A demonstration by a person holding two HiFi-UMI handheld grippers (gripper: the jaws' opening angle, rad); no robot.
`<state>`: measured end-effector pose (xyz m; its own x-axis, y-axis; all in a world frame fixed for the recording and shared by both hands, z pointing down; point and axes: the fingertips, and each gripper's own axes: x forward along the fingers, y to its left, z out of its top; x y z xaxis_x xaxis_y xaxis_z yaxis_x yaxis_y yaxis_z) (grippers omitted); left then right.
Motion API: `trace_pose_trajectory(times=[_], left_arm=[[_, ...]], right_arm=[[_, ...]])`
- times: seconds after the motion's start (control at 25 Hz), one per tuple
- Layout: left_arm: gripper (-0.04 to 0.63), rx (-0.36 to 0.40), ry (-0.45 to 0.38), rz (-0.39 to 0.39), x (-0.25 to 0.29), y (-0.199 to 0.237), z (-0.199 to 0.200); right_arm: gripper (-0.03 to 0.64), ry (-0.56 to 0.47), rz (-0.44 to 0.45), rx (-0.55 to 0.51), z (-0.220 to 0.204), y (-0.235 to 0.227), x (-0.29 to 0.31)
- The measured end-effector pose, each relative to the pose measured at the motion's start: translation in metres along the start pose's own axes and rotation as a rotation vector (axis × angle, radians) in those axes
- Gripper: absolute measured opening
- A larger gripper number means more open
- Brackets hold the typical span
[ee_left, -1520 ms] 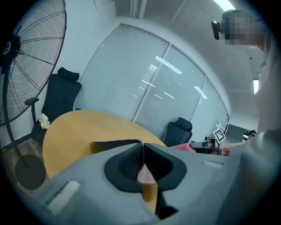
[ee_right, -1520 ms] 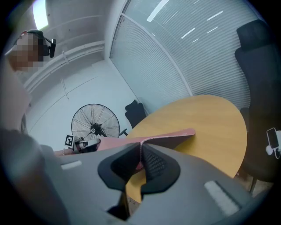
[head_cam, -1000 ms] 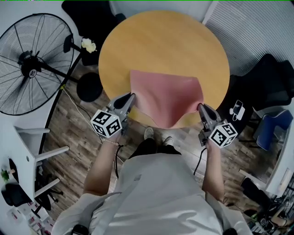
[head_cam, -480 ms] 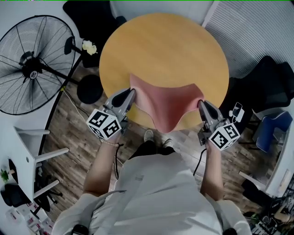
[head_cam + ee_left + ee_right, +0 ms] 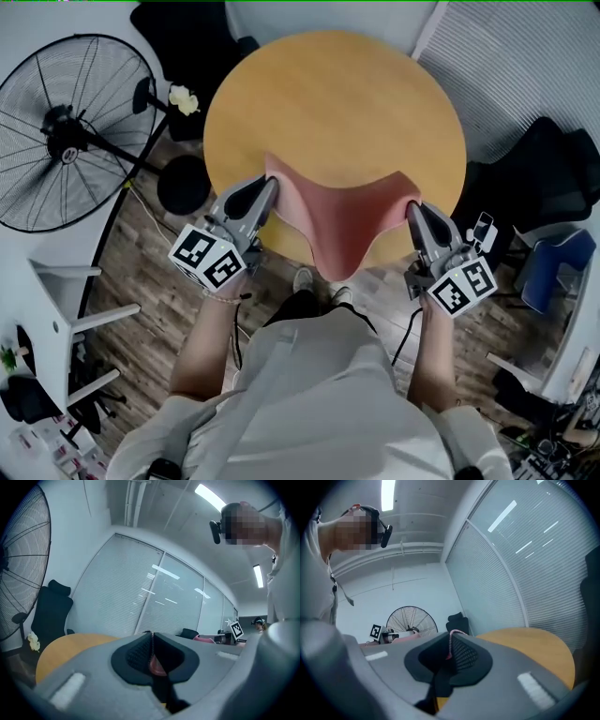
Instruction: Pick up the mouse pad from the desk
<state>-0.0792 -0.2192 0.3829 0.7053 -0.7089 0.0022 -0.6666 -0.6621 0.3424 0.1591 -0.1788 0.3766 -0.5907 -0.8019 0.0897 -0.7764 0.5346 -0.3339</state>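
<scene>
A pink mouse pad [image 5: 342, 220] hangs in the air above the near rim of the round wooden desk [image 5: 328, 94], sagging in the middle. My left gripper [image 5: 269, 186] is shut on its left corner, and a pink sliver [image 5: 154, 665] shows between the closed pads in the left gripper view. My right gripper [image 5: 411, 208] is shut on the pad's right corner; its thin pink edge [image 5: 451, 641] runs between the pads in the right gripper view. Both grippers point level over the desk.
A large standing fan [image 5: 66, 131] is on the floor at the left, with a round black base [image 5: 183, 180] near the desk. Black chairs [image 5: 544, 169] stand at the right and behind the desk. Window blinds [image 5: 525, 56] line the far right.
Both grippers have risen with the pad's corners. The pad, which partly lay on the desk, has come off it and now sags deeper between them.
</scene>
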Motion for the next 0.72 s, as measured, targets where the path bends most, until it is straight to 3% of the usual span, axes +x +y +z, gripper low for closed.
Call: trace_pose_trajectory(times=[0.72], left_arm=[[0.020, 0.052, -0.073, 0.006, -0.004, -0.018, 0.062]], right_arm=[[0.017, -0.047, -0.028, -0.177, 0.054, 0.036, 0.007]])
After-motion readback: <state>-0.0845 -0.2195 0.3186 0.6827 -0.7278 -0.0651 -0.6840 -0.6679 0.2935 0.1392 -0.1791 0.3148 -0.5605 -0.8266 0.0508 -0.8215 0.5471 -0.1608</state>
